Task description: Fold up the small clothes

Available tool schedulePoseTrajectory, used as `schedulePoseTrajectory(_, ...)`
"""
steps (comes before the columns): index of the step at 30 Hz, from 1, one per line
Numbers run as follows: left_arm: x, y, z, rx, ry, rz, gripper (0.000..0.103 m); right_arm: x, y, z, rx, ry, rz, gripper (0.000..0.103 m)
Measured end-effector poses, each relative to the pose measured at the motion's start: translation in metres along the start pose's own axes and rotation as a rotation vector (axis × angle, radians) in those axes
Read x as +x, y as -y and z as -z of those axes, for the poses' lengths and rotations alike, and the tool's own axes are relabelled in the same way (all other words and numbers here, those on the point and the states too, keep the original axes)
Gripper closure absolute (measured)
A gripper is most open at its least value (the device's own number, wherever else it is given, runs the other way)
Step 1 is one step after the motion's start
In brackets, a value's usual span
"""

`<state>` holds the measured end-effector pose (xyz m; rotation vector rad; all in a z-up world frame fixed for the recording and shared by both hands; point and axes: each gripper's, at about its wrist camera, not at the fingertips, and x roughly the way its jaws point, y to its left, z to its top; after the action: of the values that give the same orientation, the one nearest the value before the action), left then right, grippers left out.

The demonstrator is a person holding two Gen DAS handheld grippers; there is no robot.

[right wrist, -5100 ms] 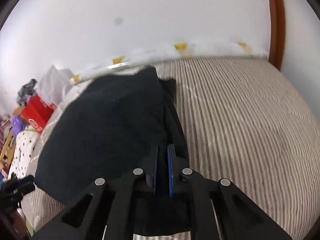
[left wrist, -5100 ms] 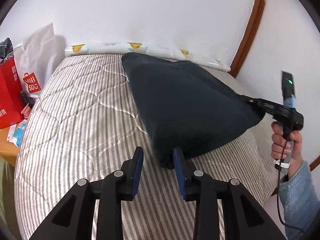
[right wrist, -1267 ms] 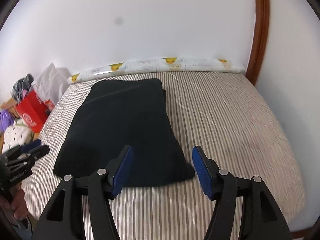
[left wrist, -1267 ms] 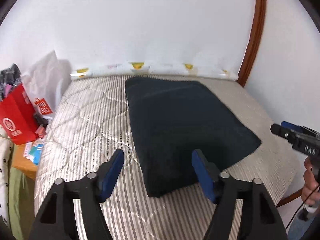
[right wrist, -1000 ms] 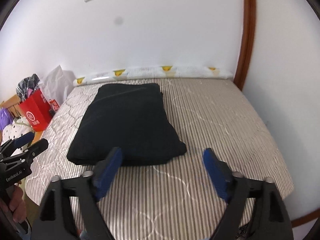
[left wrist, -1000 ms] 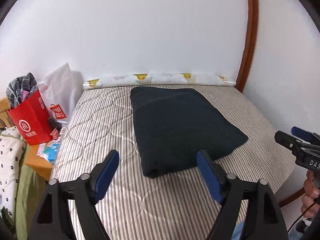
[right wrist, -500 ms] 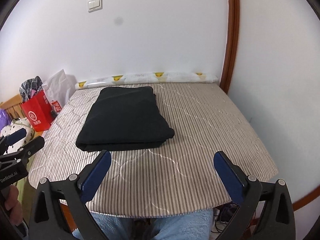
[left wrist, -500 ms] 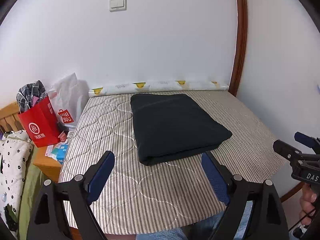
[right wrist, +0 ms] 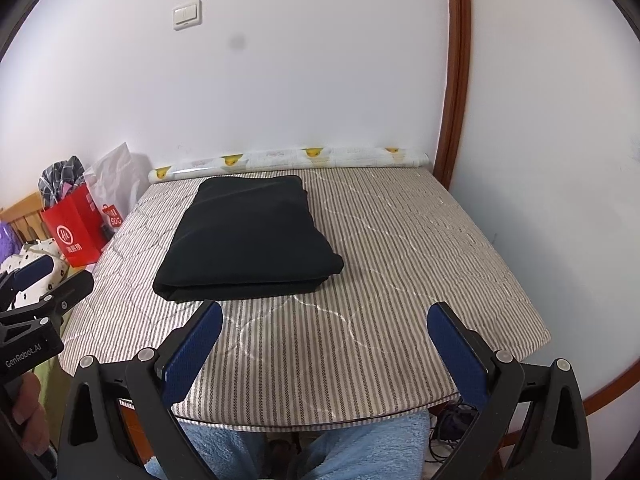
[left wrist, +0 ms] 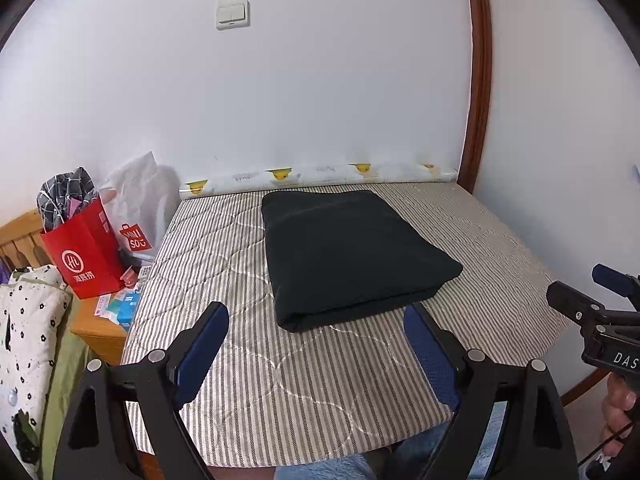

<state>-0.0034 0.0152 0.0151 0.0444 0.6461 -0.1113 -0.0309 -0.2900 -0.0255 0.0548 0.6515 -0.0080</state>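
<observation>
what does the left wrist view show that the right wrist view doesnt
Only the left wrist view shows the open left gripper from behind, the right gripper side-on at its right edge, and the leaflets on the wooden stand.

Only the right wrist view shows the open right gripper from behind, the cables under the bed and a purple thing at the left edge.

Both show the folded dark garment on the striped mattress, the red bag and the light switch.

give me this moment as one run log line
stage: fold looks done | dark garment: folded, flat on striped mattress | left gripper: open, empty | right gripper: open, empty
</observation>
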Motion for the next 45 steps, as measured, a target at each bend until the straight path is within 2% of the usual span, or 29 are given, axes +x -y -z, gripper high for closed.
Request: schedulePoseTrajectory(45, -0.0012, -0.0093, 0.0023, -0.026, -0.012, -0.012, 0.014, -0.0005, -0.0051, -0.0009, -0.013, 0.006, 0.013, 0.002)
